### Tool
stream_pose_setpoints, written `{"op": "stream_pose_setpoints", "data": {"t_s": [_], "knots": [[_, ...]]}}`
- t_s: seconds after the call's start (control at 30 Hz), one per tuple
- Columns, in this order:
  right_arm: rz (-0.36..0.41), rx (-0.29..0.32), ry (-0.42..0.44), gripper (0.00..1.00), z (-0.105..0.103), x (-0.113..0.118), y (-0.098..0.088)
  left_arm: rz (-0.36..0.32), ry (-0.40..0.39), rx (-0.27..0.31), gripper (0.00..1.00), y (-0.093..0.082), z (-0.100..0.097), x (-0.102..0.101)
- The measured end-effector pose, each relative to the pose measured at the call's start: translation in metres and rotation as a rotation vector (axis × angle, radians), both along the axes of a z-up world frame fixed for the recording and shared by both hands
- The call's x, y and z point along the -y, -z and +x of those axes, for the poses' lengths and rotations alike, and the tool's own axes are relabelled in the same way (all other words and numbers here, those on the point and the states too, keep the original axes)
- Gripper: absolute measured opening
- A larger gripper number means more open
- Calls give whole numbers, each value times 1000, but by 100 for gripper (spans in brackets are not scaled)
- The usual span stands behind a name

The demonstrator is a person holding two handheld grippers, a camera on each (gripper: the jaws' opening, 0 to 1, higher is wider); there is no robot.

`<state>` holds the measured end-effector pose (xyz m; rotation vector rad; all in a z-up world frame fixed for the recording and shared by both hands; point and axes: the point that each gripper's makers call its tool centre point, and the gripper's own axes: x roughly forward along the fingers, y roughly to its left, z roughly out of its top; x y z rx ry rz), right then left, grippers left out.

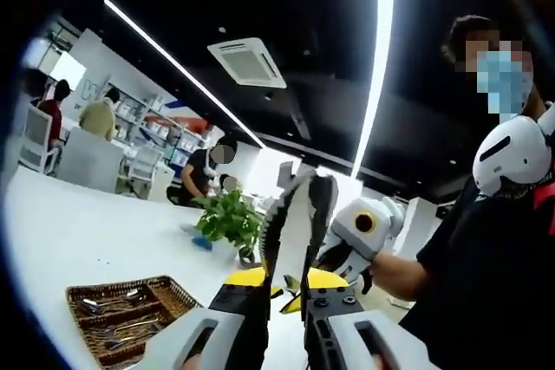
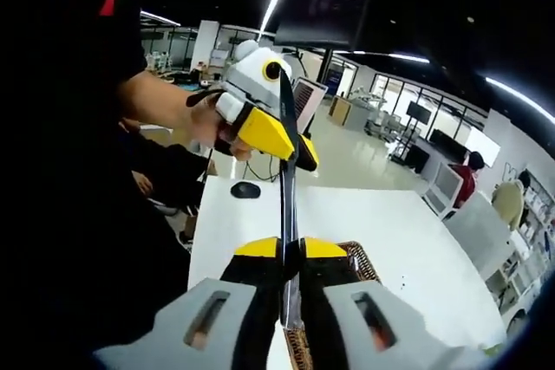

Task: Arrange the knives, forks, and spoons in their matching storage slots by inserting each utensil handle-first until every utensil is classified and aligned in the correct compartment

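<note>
My right gripper (image 2: 289,257) is shut on a thin metal utensil (image 2: 287,201) that stands edge-on straight up from the jaws; it looks like a knife. My left gripper (image 1: 308,183) is raised in the air, its black jaws a narrow gap apart with nothing between them. A person's hand holds each gripper, and each one crosses the other's view: the left gripper (image 2: 293,149) and the right gripper (image 1: 351,240). A wicker tray (image 1: 178,290) on the white table holds spoons (image 1: 113,304) and forks (image 1: 123,333) in separate slots. One corner of the tray (image 2: 364,263) lies behind the right jaws.
A potted green plant (image 1: 230,217) stands on the white table (image 1: 95,240) past the tray. A black computer mouse (image 2: 245,189) lies near the table's edge. The person (image 1: 486,266) holding the grippers stands at the table. Other people sit at desks far behind.
</note>
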<state>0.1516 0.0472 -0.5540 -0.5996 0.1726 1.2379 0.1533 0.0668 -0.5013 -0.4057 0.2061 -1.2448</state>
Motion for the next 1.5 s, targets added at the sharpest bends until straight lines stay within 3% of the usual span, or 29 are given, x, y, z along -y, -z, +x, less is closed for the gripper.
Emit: {"op": "stream_pose_setpoints", "data": {"t_s": [0.03, 0.1, 0.23, 0.3, 0.37, 0.47, 0.53, 0.67, 0.77, 0.87, 1.07, 1.23, 1.3, 1.5], "knots": [[-4, 24, -12, 4, 0, -1, 0, 5, -6, 1, 12, 1, 1, -1], [-6, -2, -5, 3, -1, 0, 2, 18, -2, 6, 12, 2, -2, -1], [-16, -45, 3, 0, -5, -1, 6, 79, 31, 107, 9, 5, -9, -1], [-8, -79, -2, 0, -8, -3, 6, 95, 27, 185, 10, 3, -11, -2], [-17, -72, -7, 0, -8, -4, 8, 86, 54, 132, 9, 5, -16, -2], [-16, -104, -9, 0, -10, -5, 10, 123, 40, 201, 10, 7, -14, -7], [-27, -104, -10, 0, -10, -4, 12, 131, 20, 215, 15, 6, -11, -11], [-50, -96, -6, 0, -8, -2, 16, 190, -17, 232, 28, 13, -2, -21], [-56, -96, -5, 0, -8, -2, 16, 233, -61, 249, 48, 17, 6, -29], [-99, -83, 10, 0, -4, 1, 20, 359, -113, 278, 62, 33, 16, -39], [-161, -56, 26, 0, 5, 9, 25, 507, -229, 300, 91, 48, 30, -61], [-216, -11, 35, 0, 15, 17, 28, 564, -327, 248, 100, 57, 36, -86], [-229, 0, 37, 0, 18, 18, 29, 576, -362, 204, 100, 61, 36, -97], [-280, 33, 39, 0, 30, 25, 32, 578, -446, 163, 100, 62, 32, -125]]}}
